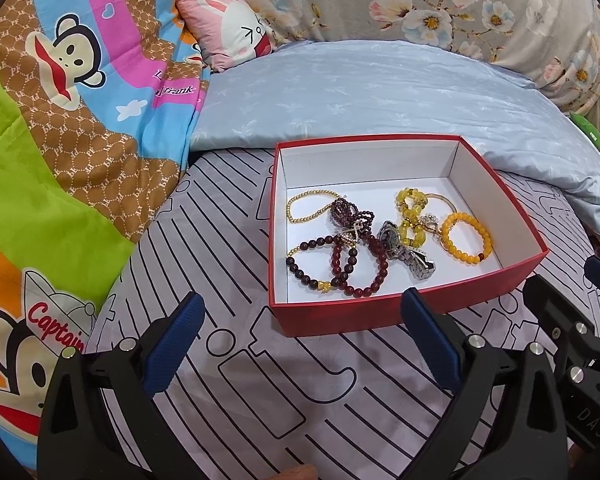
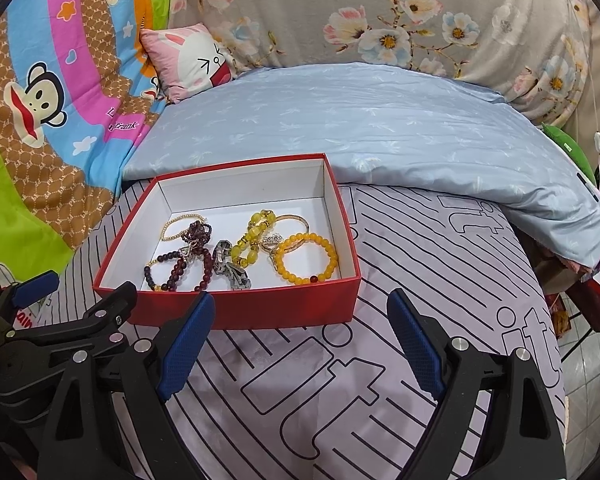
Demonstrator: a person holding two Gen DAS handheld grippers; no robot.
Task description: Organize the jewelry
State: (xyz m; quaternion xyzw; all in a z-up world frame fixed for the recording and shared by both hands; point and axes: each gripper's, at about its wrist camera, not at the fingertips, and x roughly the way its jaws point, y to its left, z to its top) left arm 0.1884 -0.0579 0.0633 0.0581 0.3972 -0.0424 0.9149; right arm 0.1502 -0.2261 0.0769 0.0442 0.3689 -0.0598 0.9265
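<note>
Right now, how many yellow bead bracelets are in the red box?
2. One round orange-yellow bracelet lies at the red box's right side; a paler twisted yellow bracelet lies just left of it, beside the watch. Tangled pieces may hide more.

Red box [image 1: 340, 316] on striped bedsheet [image 1: 300, 392]

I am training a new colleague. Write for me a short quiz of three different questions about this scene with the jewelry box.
1. True or false: the red box has its lid on.
2. Which piece lies nearest the box's right wall? A) orange bead bracelet B) silver watch C) thin gold bead bracelet
3. Fill in: the left gripper and the right gripper are both ____ and hold nothing.

Key: 1 false; 2 A; 3 open.
</note>
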